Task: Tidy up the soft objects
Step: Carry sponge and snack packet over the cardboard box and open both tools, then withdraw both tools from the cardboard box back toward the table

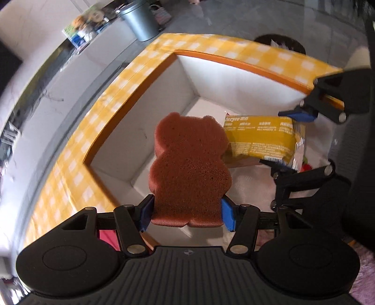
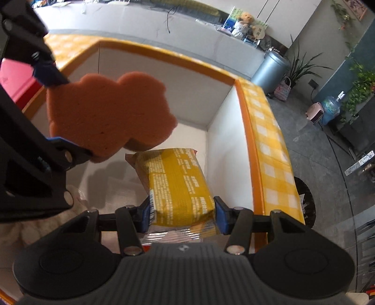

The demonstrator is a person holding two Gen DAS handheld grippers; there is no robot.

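Observation:
My left gripper (image 1: 186,212) is shut on a brown bear-shaped sponge (image 1: 189,166) and holds it above the open yellow-checked box (image 1: 131,79). In the right wrist view the sponge (image 2: 105,117) hangs at the upper left over the box (image 2: 264,131). My right gripper (image 2: 181,212) is shut on a yellow plastic-wrapped packet (image 2: 178,185), held low inside the box near its right wall. In the left wrist view the right gripper (image 1: 281,138) grips the packet (image 1: 260,138) just right of the sponge.
The box has white inner walls and an orange rim. A grey bin (image 1: 140,21) stands on the floor beyond it, also seen in the right wrist view (image 2: 269,68). A white counter with a teddy bear (image 2: 245,22) runs behind. Something red (image 1: 307,167) lies in the box.

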